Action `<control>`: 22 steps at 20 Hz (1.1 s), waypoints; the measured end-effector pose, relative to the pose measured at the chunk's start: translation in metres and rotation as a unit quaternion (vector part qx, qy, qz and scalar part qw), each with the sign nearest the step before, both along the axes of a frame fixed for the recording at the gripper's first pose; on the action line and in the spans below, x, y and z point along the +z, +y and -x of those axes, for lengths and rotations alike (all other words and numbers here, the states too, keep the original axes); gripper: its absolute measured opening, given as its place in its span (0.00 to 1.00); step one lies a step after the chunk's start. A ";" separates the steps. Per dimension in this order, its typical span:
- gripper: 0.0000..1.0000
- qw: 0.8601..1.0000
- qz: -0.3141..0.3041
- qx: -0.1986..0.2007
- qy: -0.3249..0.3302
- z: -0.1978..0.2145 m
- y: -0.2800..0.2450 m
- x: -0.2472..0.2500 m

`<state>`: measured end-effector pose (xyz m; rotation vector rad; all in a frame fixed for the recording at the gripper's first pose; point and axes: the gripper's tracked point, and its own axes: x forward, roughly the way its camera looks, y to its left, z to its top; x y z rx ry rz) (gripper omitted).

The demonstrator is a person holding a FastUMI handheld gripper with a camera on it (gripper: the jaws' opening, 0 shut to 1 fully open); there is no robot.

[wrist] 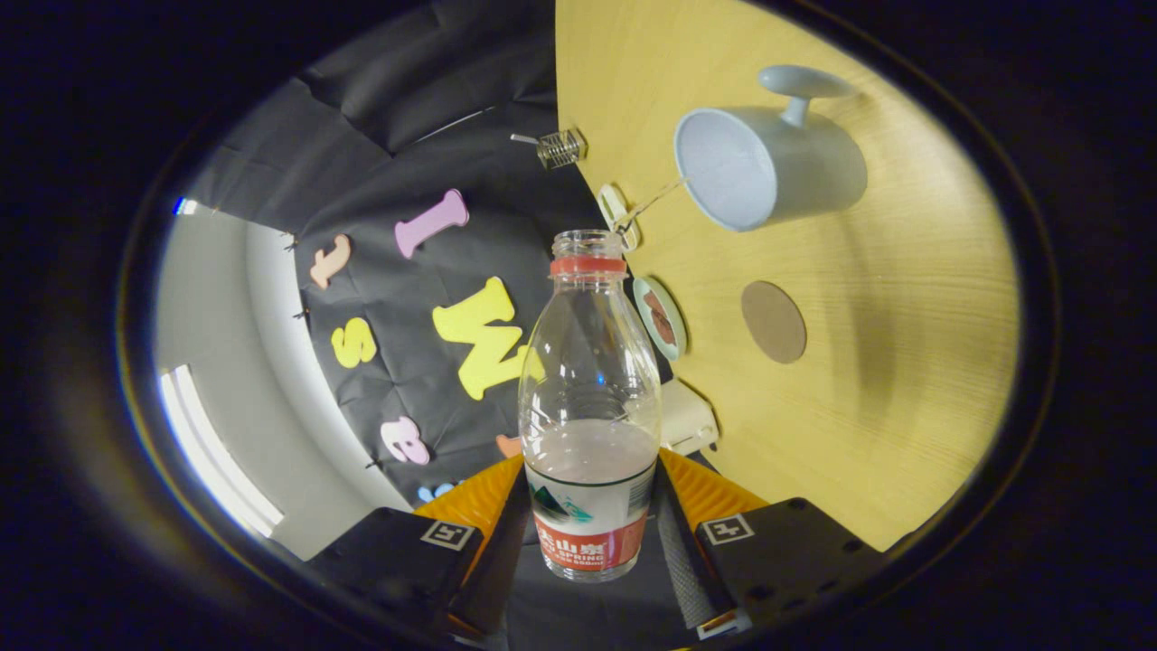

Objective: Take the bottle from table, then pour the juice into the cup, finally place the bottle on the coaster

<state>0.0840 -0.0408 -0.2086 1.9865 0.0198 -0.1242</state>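
Your gripper [592,533] has both fingers clamped on the lower body of the bottle [589,398], which is uncapped and holds a little pale liquid. Beyond the bottle's mouth lies the wooden table [904,362], with the cup [768,163] and, nearer the bottle, the round coaster [774,322].

Small metal wire coil [561,147] at the wooden table [904,380] edge.

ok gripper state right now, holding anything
Gripper: shut on the bottle, both fingers pressing its lower body; the bottle is uncapped, with some liquid left inside.
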 end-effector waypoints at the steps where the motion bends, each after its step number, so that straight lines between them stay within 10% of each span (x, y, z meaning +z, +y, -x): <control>1: 0.76 1.000 -0.002 -0.001 0.000 -0.001 0.000 0.001; 22: 0.76 0.996 -0.081 -0.020 -0.010 -0.005 -0.005 0.035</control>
